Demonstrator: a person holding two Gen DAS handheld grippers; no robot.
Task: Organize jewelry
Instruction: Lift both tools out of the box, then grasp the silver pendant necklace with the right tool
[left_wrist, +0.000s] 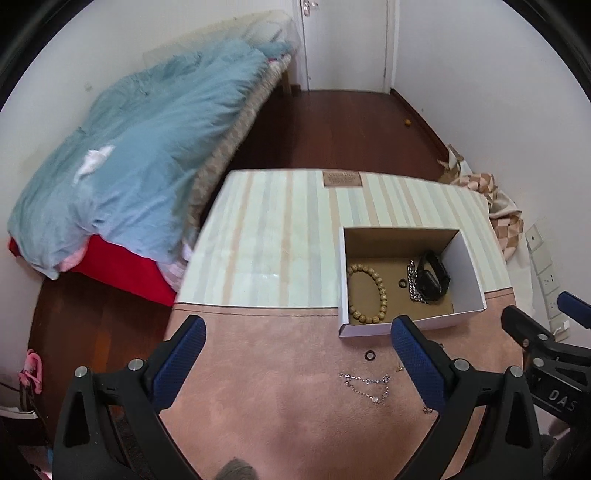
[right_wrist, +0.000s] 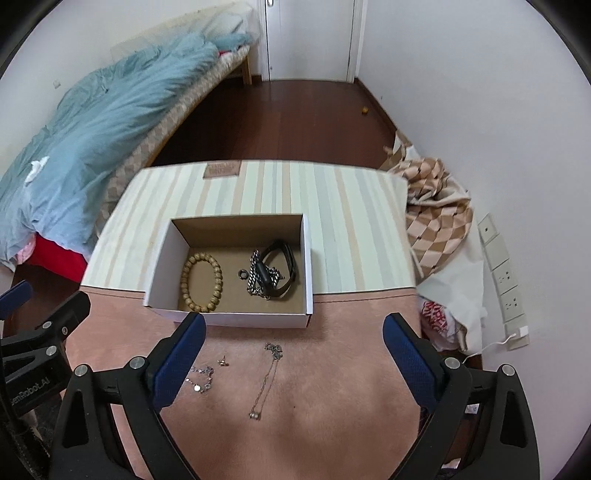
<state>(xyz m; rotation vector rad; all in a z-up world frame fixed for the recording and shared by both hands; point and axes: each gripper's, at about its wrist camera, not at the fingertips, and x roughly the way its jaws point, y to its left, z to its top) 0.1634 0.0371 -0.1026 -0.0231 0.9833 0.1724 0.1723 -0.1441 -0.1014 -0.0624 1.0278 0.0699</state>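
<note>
Left wrist view: the left gripper (left_wrist: 298, 349) hovers released and empty over the pink suede-like mat (left_wrist: 258, 406), where a small dark ring (left_wrist: 369, 355) and a crystal-link bracelet (left_wrist: 366, 383) lie near the front wall of the white cardboard box (left_wrist: 469, 258) holding a wooden bead bracelet (left_wrist: 369, 293), a silver chain (left_wrist: 413, 282) and a black watch (left_wrist: 433, 275). Right wrist view: the right gripper (right_wrist: 294, 349), also spread wide and empty, alone shows a thin pendant necklace (right_wrist: 266, 376) and a tiny earring (right_wrist: 223, 361) on the mat; "senRobot.AI" is readable on the other gripper's body at the left edge.
</note>
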